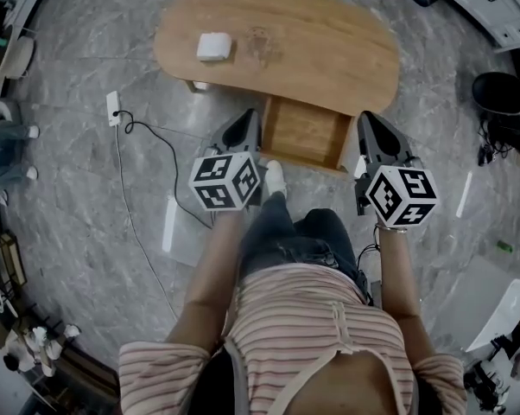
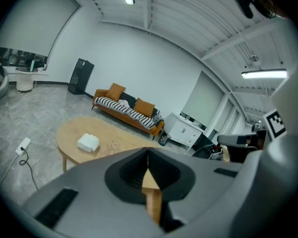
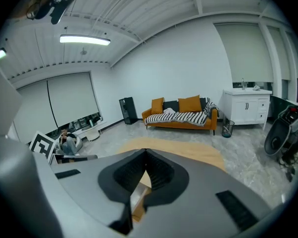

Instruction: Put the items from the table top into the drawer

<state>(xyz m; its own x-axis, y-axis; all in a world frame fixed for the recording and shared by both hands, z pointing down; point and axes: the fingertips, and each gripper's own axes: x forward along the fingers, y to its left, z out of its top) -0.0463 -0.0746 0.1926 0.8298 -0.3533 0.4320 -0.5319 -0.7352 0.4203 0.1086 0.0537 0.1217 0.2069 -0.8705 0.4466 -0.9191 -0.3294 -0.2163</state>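
1. Left hand-held gripper [image 1: 250, 121]: jaws together, nothing between them, at 9 o'clock of the open drawer [image 1: 305, 133].
2. Right hand-held gripper [image 1: 366, 121]: jaws together, empty, at the drawer's 3 o'clock.
3. White box [image 1: 213, 47] lies on the desk [image 1: 329, 50], at 11 o'clock from the drawer.

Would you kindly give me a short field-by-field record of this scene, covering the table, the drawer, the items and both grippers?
table: wooden table, oval top, on a grey floor
drawer: drawer pulled open at the table's near edge, nothing seen inside
item 1: white box on the table top, toward its left end
item 2: small pale item just right of the box, too faint to identify
left gripper: left gripper jaws together, empty, at the drawer's left side
right gripper: right gripper jaws together, empty, at the drawer's right side
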